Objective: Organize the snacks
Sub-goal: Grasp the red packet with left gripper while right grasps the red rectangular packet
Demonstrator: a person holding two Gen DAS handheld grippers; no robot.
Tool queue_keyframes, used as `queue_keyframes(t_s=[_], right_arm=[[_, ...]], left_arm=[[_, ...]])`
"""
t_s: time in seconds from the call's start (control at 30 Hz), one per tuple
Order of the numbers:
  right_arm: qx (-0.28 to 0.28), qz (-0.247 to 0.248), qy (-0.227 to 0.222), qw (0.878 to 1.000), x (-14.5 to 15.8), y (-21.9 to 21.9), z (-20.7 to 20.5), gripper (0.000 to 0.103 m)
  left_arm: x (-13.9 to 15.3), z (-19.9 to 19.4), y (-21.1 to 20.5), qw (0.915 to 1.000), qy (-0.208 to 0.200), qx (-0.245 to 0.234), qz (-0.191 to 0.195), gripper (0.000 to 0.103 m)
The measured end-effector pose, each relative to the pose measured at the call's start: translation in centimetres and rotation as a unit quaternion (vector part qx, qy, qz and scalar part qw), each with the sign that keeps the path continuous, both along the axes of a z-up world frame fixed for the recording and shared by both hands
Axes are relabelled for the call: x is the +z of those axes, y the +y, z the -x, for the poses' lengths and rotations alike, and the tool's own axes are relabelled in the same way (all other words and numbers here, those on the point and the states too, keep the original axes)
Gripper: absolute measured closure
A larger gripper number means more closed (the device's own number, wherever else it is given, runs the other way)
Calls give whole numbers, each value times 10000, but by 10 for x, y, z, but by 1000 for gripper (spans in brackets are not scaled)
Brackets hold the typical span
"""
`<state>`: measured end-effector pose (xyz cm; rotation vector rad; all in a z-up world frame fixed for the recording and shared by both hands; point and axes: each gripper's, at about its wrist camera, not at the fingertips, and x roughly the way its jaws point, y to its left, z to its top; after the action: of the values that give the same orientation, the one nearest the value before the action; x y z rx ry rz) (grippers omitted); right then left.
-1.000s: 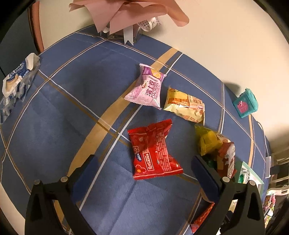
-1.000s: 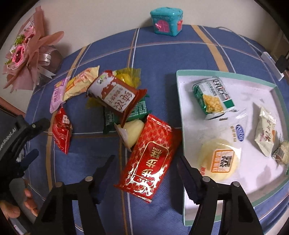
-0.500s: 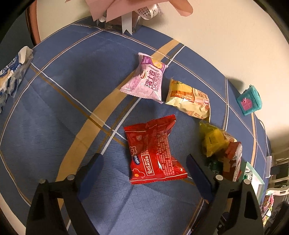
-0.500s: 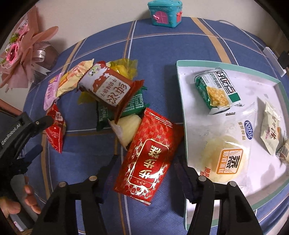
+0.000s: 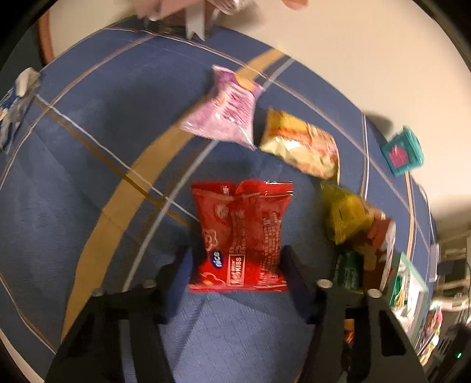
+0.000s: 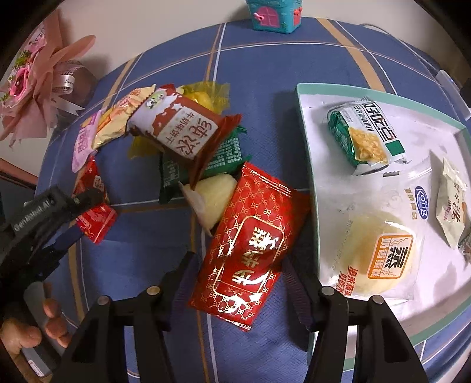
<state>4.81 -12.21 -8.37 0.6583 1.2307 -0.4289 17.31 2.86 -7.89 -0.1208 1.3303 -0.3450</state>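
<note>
A red "nice Kiss" snack packet [image 5: 238, 235] lies flat on the blue checked tablecloth [image 5: 88, 147]. My left gripper [image 5: 235, 253] straddles its near half from above, and its jaws are closing with the pads against the packet's two sides. The right wrist view shows a red-and-gold packet [image 6: 250, 235] beside the tray [image 6: 309, 176]. My right gripper [image 6: 240, 262] is shut on its lower half. It leans on a pale jelly cup [image 6: 212, 197]. The left gripper [image 6: 78, 218] also shows at far left with the small red packet [image 6: 94, 212] between its fingers.
A pile of packets [image 6: 182, 129] sits in the middle, with pink [image 5: 226, 115] and yellow [image 5: 303, 147] packets behind the left gripper. The white tray holds several wrapped snacks. A teal toy house [image 6: 273, 14] and a pink bouquet [image 6: 32, 76] stand at the back.
Both grippers have come down over their packets. The left jaws went from wide open to closing in on the red packet; the right jaws narrowed onto the red-and-gold packet.
</note>
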Motion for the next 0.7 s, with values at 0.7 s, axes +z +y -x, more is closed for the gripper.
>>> queue_keyframes(t_s=[0.7], right_arm=[[-33, 79, 97, 9999, -4, 0, -2, 40]], left_arm=[[1, 39, -47, 9929, 200, -1068, -479, 49]])
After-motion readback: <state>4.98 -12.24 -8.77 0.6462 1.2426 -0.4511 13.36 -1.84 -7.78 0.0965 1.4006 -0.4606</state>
